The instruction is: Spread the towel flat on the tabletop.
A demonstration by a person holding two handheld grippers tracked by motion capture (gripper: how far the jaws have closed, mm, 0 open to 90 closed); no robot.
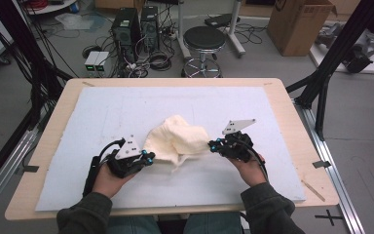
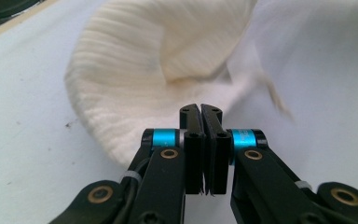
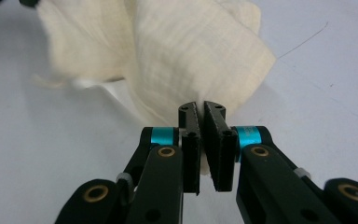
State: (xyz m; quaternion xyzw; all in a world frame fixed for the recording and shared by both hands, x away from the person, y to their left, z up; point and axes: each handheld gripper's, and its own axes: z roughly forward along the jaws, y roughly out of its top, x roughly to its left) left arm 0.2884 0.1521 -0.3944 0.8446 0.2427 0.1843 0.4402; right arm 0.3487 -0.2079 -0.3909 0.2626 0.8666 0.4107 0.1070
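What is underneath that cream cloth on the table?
Under the cream cloth lies the pale blue mat that covers the wooden table. The left gripper and right gripper pinch its edges. Whatever its bunched folds cover stays hidden.

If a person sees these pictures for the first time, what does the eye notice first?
First, the cream cloth, bunched on the middle of the pale blue mat. Next, the left gripper and right gripper, each shut on one side of the cloth.
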